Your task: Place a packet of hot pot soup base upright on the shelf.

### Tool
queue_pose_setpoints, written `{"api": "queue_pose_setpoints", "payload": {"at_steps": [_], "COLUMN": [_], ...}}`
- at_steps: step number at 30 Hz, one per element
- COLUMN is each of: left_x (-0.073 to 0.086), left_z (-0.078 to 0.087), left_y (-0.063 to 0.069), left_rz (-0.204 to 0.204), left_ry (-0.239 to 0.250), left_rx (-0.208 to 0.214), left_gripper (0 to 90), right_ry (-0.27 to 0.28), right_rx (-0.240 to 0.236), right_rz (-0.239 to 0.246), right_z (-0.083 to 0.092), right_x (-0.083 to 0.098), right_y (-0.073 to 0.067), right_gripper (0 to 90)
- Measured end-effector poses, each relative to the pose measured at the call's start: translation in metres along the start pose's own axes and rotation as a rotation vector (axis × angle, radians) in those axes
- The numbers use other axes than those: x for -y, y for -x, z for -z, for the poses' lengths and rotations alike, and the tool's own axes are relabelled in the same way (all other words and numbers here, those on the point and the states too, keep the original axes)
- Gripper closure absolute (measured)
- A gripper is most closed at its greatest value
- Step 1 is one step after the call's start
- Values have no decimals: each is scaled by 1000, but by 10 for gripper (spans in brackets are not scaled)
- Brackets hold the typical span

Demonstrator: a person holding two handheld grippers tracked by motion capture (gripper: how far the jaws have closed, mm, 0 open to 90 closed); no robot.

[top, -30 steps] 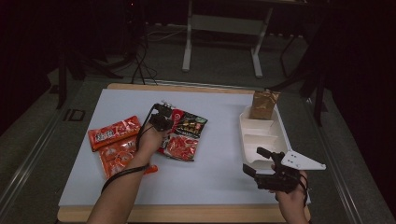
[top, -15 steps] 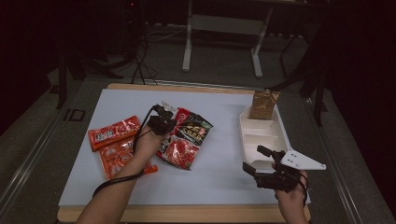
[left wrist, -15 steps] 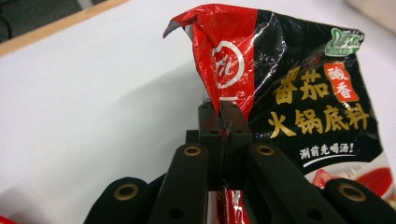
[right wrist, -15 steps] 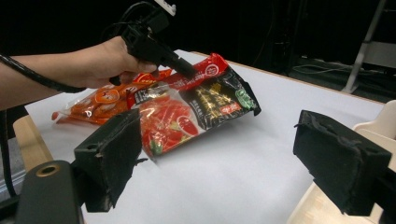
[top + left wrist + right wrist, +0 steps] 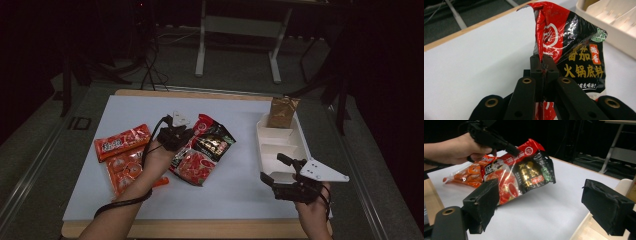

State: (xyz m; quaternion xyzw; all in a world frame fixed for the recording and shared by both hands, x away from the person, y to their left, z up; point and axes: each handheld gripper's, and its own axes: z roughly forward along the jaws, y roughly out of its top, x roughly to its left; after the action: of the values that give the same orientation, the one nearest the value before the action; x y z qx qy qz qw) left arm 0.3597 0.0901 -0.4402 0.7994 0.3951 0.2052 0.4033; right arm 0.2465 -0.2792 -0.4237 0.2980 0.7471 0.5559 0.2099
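Observation:
A red-and-black sauce pouch (image 5: 212, 142) hangs tilted over the middle of the white table top. My left gripper (image 5: 175, 135) is shut on the pouch's left edge. In the left gripper view the two black jaws (image 5: 543, 62) pinch the red rim, and the pouch (image 5: 574, 50) spreads up and to the right. The right gripper view shows that same gripper (image 5: 511, 148) holding the pouch (image 5: 529, 175) up, the pouch's lower end hidden behind a jaw. My right gripper (image 5: 276, 170) stands open at the tray's near end, its pads (image 5: 606, 207) wide apart with nothing between them.
Two orange-red snack packets (image 5: 122, 141) (image 5: 127, 170) lie on the table's left part, under my left forearm. A white compartment tray (image 5: 280, 145) stands at the right, with a brown packet (image 5: 282, 112) upright at its far end. Dark floor and table legs lie beyond.
My left hand has moved right and up, lifting the red-and-black pouch off the table by its edge. The right hand and its gripper have stayed in place.

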Motion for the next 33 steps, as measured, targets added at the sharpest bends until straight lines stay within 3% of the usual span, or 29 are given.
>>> {"api": "queue_pose_setpoints", "payload": {"at_steps": [2, 6, 11, 14, 19, 22, 26, 33], "left_x": [0, 0, 0, -2, -4, -6, -9, -11], "left_z": [4, 12, 21, 26, 34, 38, 44, 56], "left_y": [3, 10, 18, 19, 21, 25, 31, 39], "left_rz": [-2, -13, -27, -9, 20, 10, 11, 52], "left_ry": [19, 58, 96, 126, 173, 203, 232, 320], "left_rx": [4, 10, 20, 36, 107, 138, 184, 267], "left_gripper": [899, 900, 900, 900, 900, 900, 900, 900], "right_ry": [-8, -17, -16, -16, -14, -15, -20, -4], "right_rx": [8, -35, -60, -70, -79, -84, -81, -92], "right_rz": [-3, -80, -91, -96, -78, -96, -105, -134], "right_z": [0, -3, -5, -5, -8, -12, -18, -29], "right_x": [-2, -5, -8, -11, -15, -19, -23, -31], "right_y": [-1, 1, -1, -2, -2, -2, -2, 0], "right_gripper": [146, 141, 142, 142, 107, 107, 147, 201]}}
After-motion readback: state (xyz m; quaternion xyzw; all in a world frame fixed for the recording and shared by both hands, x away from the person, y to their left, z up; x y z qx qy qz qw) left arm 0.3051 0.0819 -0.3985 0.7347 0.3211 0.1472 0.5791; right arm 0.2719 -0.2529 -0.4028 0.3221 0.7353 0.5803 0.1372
